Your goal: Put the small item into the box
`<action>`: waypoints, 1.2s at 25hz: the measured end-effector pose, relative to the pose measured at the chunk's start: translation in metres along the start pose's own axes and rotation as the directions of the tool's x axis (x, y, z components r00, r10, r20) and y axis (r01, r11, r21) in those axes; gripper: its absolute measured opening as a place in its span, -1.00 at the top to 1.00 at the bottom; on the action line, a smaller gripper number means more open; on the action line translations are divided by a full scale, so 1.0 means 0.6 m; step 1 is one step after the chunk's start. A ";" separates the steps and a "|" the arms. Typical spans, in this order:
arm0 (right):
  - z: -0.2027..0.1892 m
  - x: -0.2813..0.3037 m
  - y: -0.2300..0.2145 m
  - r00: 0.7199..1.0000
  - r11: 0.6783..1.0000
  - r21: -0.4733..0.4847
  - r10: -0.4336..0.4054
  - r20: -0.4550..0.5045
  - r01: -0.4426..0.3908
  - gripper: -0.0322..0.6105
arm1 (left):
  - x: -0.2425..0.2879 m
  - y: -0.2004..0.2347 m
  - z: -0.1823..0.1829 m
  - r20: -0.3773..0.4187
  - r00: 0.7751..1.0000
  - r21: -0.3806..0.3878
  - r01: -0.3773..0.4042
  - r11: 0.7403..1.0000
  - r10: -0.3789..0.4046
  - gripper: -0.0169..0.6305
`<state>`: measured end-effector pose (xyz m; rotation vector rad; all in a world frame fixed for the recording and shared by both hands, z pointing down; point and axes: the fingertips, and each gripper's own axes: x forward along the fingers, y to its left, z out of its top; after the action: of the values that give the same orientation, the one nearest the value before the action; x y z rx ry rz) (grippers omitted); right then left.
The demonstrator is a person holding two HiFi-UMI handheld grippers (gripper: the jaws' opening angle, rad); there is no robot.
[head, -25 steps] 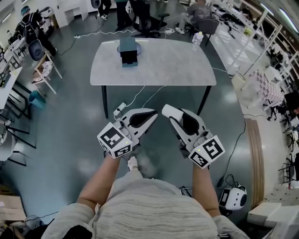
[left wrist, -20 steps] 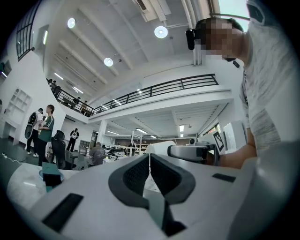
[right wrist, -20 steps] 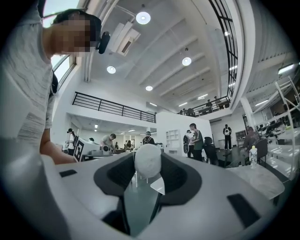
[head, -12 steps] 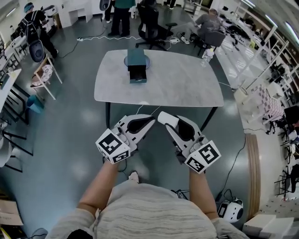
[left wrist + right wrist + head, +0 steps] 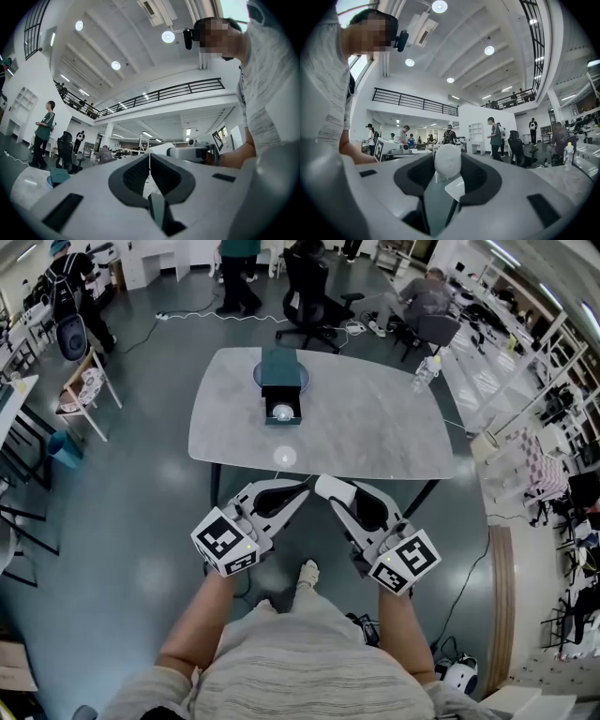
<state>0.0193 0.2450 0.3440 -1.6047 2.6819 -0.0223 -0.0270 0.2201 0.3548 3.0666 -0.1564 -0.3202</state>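
Our right tongs (image 5: 448, 165) pinch a small white ball (image 5: 447, 158); our left tongs (image 5: 149, 163) are pressed together, empty, near the worktop (image 5: 375, 423) bearing the box (image 5: 280, 379).

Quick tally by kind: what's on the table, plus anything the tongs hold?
teal box: 1
round dish under box: 1
bottle: 1
white ball, in right tongs: 1
Total: 4
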 end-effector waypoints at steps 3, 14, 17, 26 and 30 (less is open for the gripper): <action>-0.005 0.036 -0.061 1.000 1.000 0.005 0.030 -0.001 -0.030 0.36 | 0.038 0.054 -0.013 -0.007 0.999 -0.003 -0.036 0.999 0.036 0.88; 0.003 0.145 -0.258 0.987 0.987 -0.027 0.159 -0.001 -0.159 0.36 | 0.186 0.217 -0.032 0.009 0.992 -0.006 -0.126 0.992 0.126 0.88; 0.003 0.162 -0.317 0.983 0.983 -0.014 0.185 -0.003 -0.185 0.36 | 0.233 0.253 -0.040 0.007 0.989 0.000 -0.150 0.989 0.150 0.88; -0.007 0.194 -0.429 0.973 0.974 0.005 0.229 -0.008 -0.229 0.36 | 0.319 0.323 -0.063 -0.010 0.982 0.014 -0.190 0.982 0.190 0.88; -0.020 0.218 -0.451 0.969 0.969 0.005 0.246 -0.022 -0.246 0.35 | 0.328 0.352 -0.076 -0.022 0.977 0.018 -0.211 0.977 0.211 0.88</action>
<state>0.1956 0.0022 0.3608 -1.2666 2.8754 -0.0403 0.1539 -0.0086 0.3729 3.0297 -0.4813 -0.2705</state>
